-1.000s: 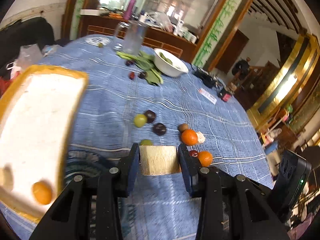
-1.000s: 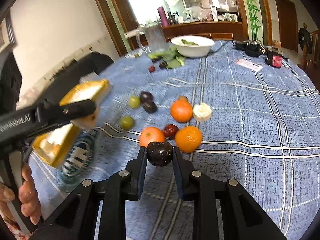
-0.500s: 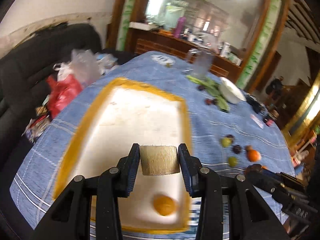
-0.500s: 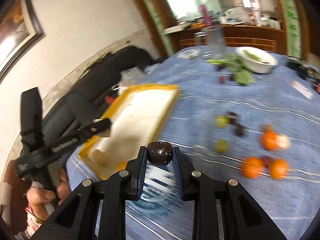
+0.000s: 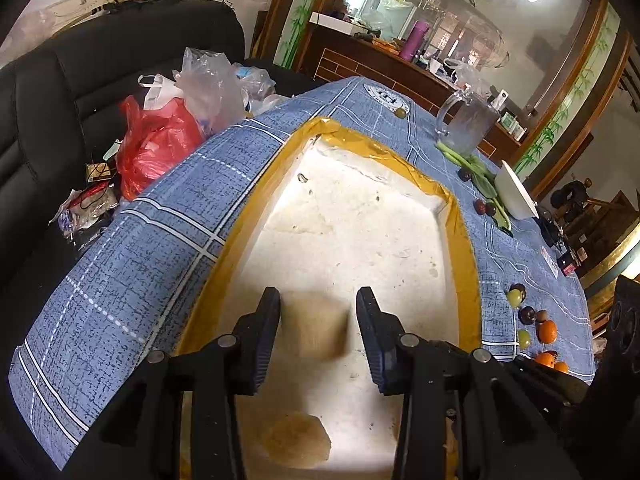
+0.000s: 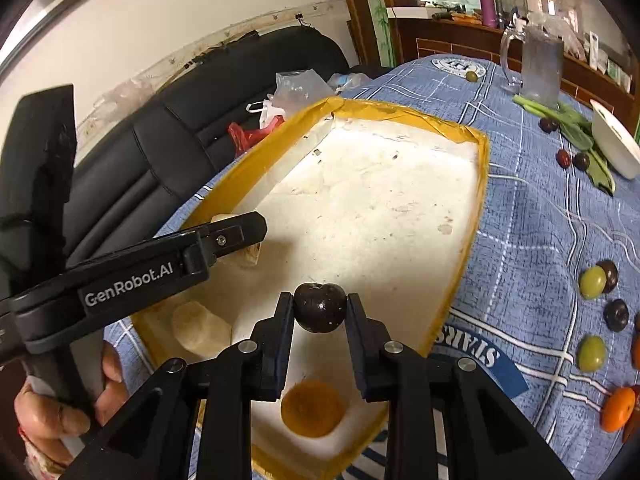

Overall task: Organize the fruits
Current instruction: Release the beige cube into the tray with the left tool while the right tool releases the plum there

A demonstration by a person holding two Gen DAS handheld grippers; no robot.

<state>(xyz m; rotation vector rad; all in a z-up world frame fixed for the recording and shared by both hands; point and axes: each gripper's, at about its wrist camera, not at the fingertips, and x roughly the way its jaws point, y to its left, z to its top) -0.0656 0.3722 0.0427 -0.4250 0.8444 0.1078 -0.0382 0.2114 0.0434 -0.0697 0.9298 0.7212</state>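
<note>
Two grippers hover over the yellow-rimmed foam tray (image 6: pixel 460 130), each clamped on a fruit.
Right gripper (image 6: pixel 320 312) pinches a dark plum (image 6: pixel 320 313); left gripper (image 5: pixel 318 322) grips a pale, blurred chunk (image 5: pixel 316 326), hard to identify. Beneath, an orange (image 6: pixel 313 409) lies smeared. Beyond the tray, loose fruits (image 6: pixel 592 282) dot the blue tablecloth (image 6: pixel 532 220); a black sofa (image 6: pixel 168 148) stands behind.

Two grippers, left (image 5: pixel 318 322), right (image 6: pixel 320 322). One foam tray (image 6: pixel 482 184). Inside: one orange (image 6: pixel 312 408). Right table edge: two green fruits (image 6: pixel 592 282).
</note>
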